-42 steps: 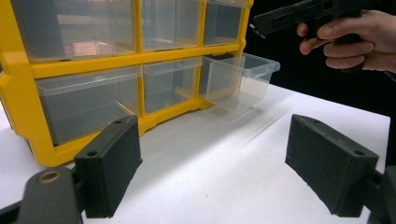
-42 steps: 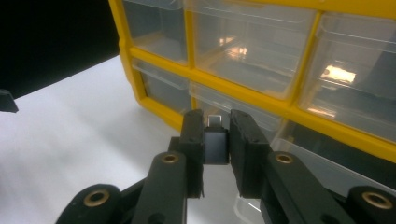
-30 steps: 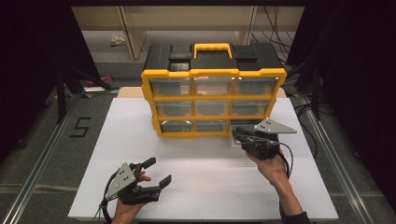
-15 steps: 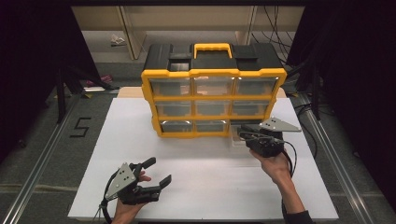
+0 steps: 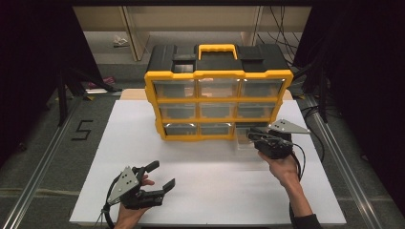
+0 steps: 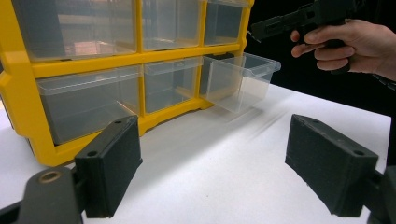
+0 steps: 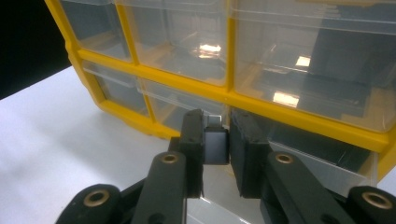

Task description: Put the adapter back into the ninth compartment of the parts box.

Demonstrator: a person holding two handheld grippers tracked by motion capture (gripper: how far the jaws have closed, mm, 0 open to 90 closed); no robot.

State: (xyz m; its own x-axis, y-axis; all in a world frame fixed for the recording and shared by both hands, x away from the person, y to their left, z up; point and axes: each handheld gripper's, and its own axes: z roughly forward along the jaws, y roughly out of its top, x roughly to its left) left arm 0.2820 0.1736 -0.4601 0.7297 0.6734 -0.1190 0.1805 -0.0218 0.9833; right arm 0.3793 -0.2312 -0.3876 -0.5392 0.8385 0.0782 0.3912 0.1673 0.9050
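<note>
Nine clear drawers sit in three rows inside a yellow organizer with a black top and a yellow carry handle, standing at the far middle of a white counter. The bottom drawer on the person's right is pulled partway out and tips slightly down toward the counter; it looks empty.

The right tool reaches in level at that drawer's front. In the right gripper view, its black jaws stand narrow, pinched on the drawer's small front tab. That tight grip on the tab, held square to the organizer's face, suggests the drawer is being slid along its track, though which way cannot be told. A grey three-cornered plate rides on top of this tool, and the hand wraps its body from behind.

The left tool rests low at the near left of the counter, well apart from the organizer. Its jaws gape wide with nothing between them, likely parked out of the way while the other hand works. From its camera, the open drawer juts out beside the closed ones.
</note>
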